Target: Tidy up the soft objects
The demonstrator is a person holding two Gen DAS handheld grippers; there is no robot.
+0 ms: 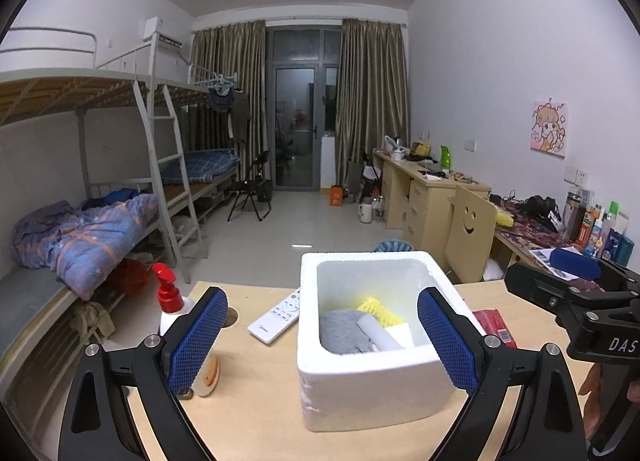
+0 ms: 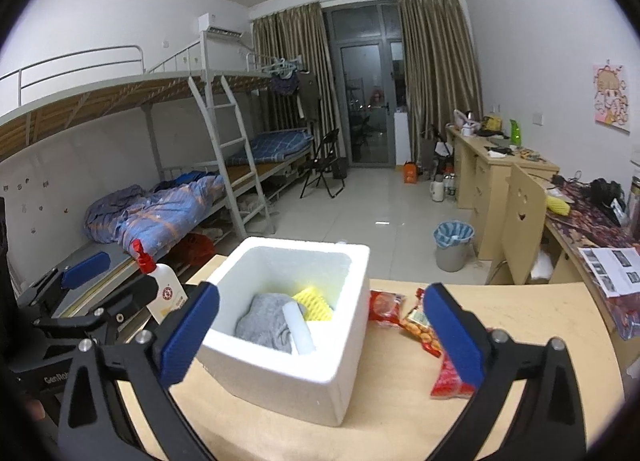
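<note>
Foam box (image 1: 372, 377) on table; left gripper (image 1: 320, 341) and "DAS"-marked right gripper (image 2: 320, 331) both wide, empty

Your white, open-topped foam box (image 1: 372, 381) stands upright on the pale wooden bench (image 1: 256, 401). Inside, you have a crumpled grey cloth (image 2: 264, 321) on the left of the floor. A white foam roll (image 2: 299, 327) lies across its right edge, touching it. Behind both, a yellow foam mesh sleeve (image 2: 314, 303) rests toward the back right, with a flat white sheet (image 1: 402, 331) beside it.
</note>
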